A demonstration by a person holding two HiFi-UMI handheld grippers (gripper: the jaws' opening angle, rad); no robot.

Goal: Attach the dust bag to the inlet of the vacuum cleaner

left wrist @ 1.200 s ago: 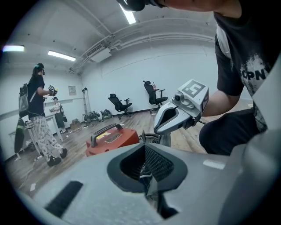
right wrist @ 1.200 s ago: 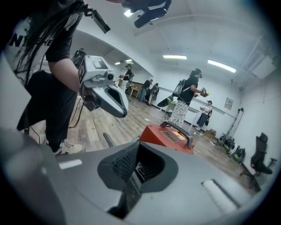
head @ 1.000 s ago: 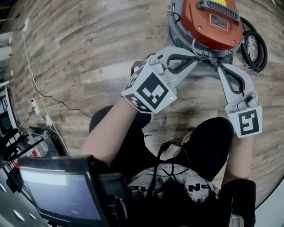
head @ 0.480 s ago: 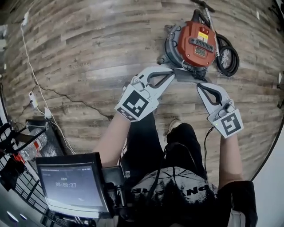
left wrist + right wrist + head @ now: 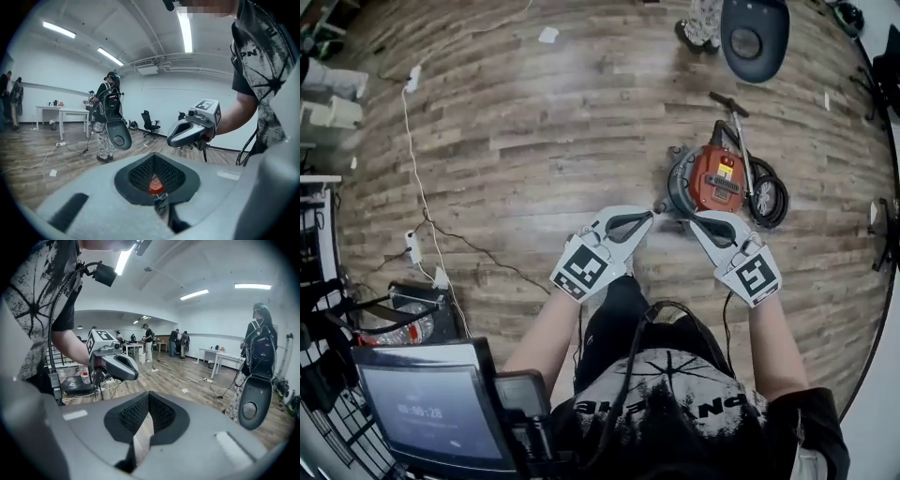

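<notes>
Holding left gripper (image 5: 648, 216) and right gripper (image 5: 695, 218) side by side above the wood-plank floor (image 5: 534, 141), each with jaws pressed together on nothing. Sitting on the planks beyond their tips: red vacuum cleaner (image 5: 712, 180), black hose (image 5: 772, 202) beside. Standing farther off, a person (image 5: 701, 28).

The vacuum cleaner (image 5: 715, 180) stands upright on the wooden floor (image 5: 534, 141), at about 2 o'clock from the middle of the head view. It is a round grey drum with an orange-red lid. The lid carries a black grip and a small pale label. A black hose (image 5: 772, 199) lies coiled on the floor, touching the drum at its 3 o'clock side. A thin metal rod (image 5: 741, 141) with a dark crossbar at its far end sticks out past the drum toward 12 o'clock. Small grey fittings jut from the drum's 9 o'clock edge, too small to tell apart.
</notes>
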